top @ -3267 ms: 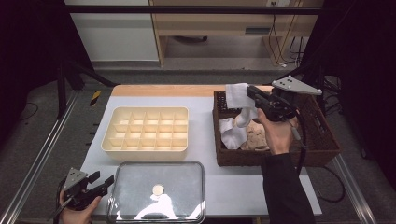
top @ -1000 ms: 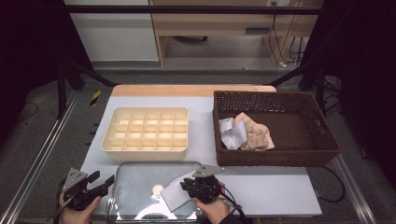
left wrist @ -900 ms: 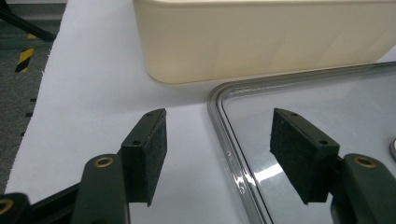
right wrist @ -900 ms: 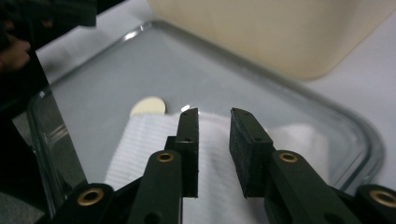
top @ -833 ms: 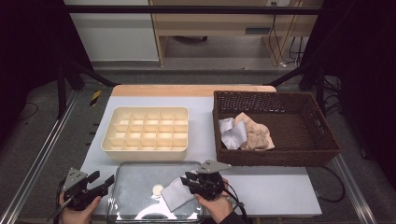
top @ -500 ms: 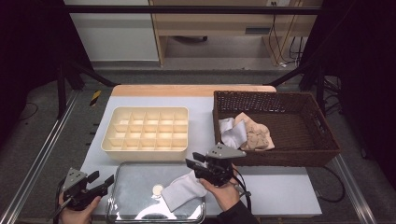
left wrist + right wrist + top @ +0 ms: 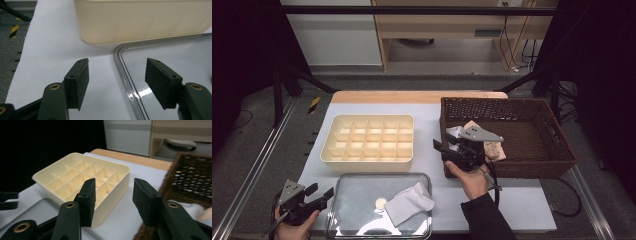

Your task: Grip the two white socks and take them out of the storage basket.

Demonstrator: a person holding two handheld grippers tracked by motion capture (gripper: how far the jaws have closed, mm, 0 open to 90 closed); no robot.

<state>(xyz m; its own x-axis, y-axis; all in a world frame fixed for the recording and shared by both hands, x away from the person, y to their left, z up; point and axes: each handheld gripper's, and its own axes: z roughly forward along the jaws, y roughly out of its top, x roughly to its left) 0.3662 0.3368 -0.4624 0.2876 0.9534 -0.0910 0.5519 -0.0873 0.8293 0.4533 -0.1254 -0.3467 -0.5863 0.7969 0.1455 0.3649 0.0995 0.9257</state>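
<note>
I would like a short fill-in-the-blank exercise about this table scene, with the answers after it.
1. The white cloth lies on the metal ____.
2. The right tool, its jaws empty, hangs beside the brown ____.
3. The cream box is divided into many small ____.
4. The left tool has its jaws ____ astride the tray's rim.

Answers: tray; basket; compartments; open

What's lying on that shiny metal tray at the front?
On the metal tray lie a folded white cloth and, left of it, a small round pale thing; what it is I cannot tell. Whatever is under the cloth is covered.
</note>
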